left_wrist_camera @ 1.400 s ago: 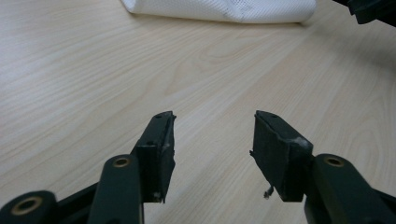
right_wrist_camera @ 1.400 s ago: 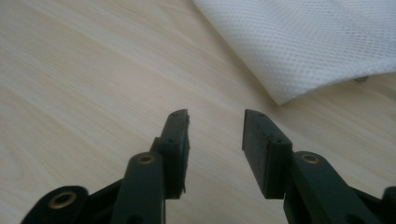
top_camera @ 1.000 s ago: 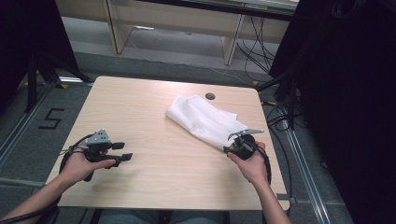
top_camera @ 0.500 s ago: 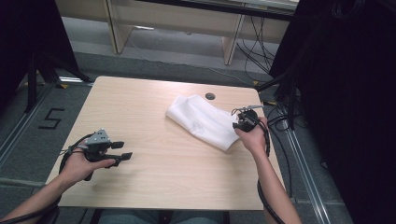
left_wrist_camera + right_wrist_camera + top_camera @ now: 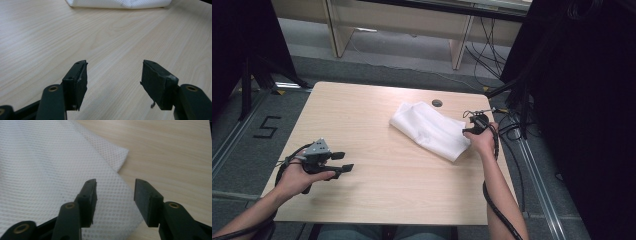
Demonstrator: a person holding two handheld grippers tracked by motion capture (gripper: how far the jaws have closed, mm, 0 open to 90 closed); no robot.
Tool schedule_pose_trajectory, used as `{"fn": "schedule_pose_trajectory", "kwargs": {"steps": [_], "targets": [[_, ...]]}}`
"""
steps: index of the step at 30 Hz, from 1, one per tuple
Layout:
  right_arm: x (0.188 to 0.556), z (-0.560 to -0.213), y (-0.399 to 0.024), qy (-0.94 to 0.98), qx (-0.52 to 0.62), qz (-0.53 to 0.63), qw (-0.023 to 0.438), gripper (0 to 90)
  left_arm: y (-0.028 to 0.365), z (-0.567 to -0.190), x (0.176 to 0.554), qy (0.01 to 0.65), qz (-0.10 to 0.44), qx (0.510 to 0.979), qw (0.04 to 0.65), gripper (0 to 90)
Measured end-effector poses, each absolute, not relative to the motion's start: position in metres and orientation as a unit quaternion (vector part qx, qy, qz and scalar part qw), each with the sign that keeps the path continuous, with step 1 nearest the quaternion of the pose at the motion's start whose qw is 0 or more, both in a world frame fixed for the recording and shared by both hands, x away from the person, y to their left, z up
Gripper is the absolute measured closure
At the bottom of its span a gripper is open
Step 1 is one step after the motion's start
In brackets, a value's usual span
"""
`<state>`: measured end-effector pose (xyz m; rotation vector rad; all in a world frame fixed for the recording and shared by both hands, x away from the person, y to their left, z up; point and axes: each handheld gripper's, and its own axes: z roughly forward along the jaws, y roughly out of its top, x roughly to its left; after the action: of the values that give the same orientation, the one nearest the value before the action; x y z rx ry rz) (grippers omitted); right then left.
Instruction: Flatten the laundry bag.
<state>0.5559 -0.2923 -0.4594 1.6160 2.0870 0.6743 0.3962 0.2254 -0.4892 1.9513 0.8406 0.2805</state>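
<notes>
White mesh cloth (image 5: 432,131) folded, rumpled; right tongs (image 5: 115,195) just opened, empty; left tongs (image 5: 113,83) open.

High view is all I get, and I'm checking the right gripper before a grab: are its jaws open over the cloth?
Observer: Yes. In the right gripper view the right gripper stands open, having just widened, with nothing between the pads.
Operator: What lies under it?
Observer: The cloth edge; its weave is a fine white mesh of small holes.
Operator: And the left gripper?
Observer: The left gripper is open too, above bare table, aimed at the cloth's near edge farther off.
</notes>
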Motion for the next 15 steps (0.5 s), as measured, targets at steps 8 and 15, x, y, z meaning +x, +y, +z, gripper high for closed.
{"fn": "schedule_pose_trajectory", "kwargs": {"steps": [8,15], "targets": [[0.558,-0.482,-0.299,0.757,0.585,0.220,0.190,42.7,0.225,-0.489,0.396,0.344,0.115,0.800,0.478,37.2],[0.557,-0.484,-0.293,0.781,0.563,0.210,0.171,80.3,0.225,-0.489,0.396,0.339,0.113,0.805,0.473,37.2]]}}
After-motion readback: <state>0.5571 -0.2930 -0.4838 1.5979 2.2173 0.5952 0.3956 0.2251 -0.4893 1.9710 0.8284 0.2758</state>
